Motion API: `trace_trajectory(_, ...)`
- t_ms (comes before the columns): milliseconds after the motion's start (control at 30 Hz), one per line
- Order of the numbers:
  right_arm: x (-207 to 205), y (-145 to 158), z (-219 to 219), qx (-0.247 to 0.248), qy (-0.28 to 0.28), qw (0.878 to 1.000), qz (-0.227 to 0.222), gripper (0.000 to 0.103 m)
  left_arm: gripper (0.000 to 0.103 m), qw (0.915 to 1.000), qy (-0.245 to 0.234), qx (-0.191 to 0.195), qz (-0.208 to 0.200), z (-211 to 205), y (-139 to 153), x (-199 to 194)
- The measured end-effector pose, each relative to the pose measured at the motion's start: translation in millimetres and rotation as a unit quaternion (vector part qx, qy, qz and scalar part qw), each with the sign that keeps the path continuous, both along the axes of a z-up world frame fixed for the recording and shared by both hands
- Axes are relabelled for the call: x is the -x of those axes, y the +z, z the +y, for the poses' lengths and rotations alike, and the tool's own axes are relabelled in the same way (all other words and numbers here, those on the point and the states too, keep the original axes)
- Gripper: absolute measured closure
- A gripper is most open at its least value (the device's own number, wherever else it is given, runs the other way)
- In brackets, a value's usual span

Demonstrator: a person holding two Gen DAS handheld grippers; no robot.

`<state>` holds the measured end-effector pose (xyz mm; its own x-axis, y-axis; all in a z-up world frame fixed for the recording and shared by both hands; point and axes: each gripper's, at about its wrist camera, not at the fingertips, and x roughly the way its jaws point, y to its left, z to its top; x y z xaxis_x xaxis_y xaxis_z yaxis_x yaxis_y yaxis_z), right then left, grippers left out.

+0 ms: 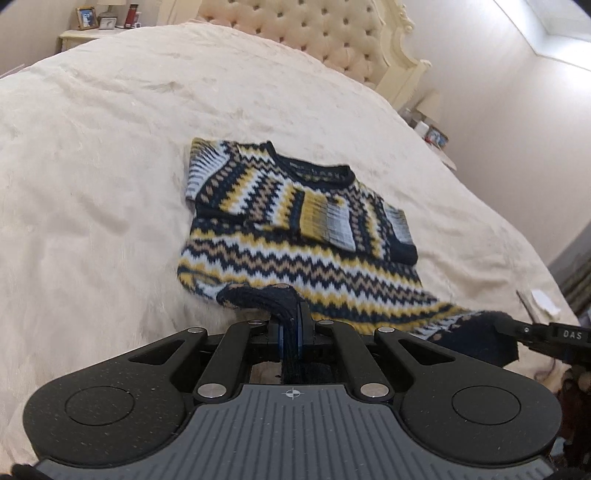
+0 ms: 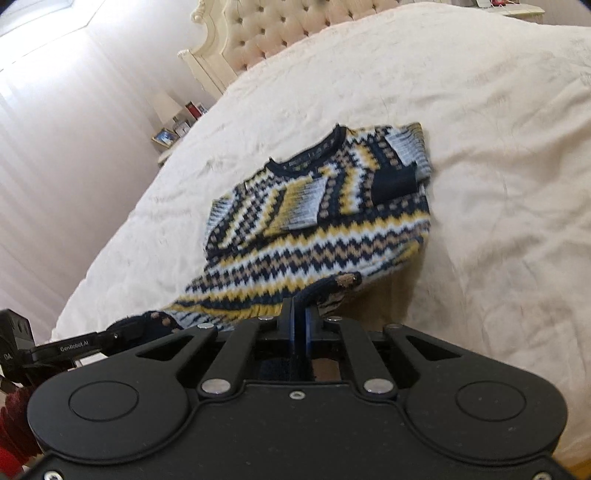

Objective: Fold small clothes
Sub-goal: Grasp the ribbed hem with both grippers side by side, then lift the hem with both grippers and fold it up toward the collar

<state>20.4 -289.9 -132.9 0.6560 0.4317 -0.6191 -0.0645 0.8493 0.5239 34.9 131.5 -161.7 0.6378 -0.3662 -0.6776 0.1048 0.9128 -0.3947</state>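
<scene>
Gripping the near hem of the small knitted sweater with navy, yellow, tan and white zigzag stripes (image 1: 295, 236), I have both tools clamped on it. My left hand-held gripper (image 1: 291, 317) is pinched tight on the dark ribbed hem at one bottom corner, and my right hand-held gripper (image 2: 298, 314) is squeezed just as tight on the other bottom corner, the knit bunched between its blue pads. Each tool shows at the edge of the other's view, so they sit side by side along the hem, neither nearer the garment than the other.

From the pinch points the sweater runs straight ahead, hem to collar, its long axis pointing toward the tufted cream headboard (image 1: 317, 33). The hem edge is raised while the chest and collar lie flat on the cream plush bedspread (image 1: 92, 166), with both sleeves already folded across the front.

I judge the coming move as carrying the hem forward over the body to the navy ribbed collar (image 2: 306, 155), both hands level.
</scene>
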Motion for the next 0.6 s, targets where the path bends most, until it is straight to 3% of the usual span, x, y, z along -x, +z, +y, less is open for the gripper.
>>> trace_trajectory(600, -117.9, 17.4, -46.5, -0.065, 0.015, 0.997, -0.051, 0.091, 0.098, 0.9965, 0.065, -0.017, -0.050, -29.5, 53.0, -107.7)
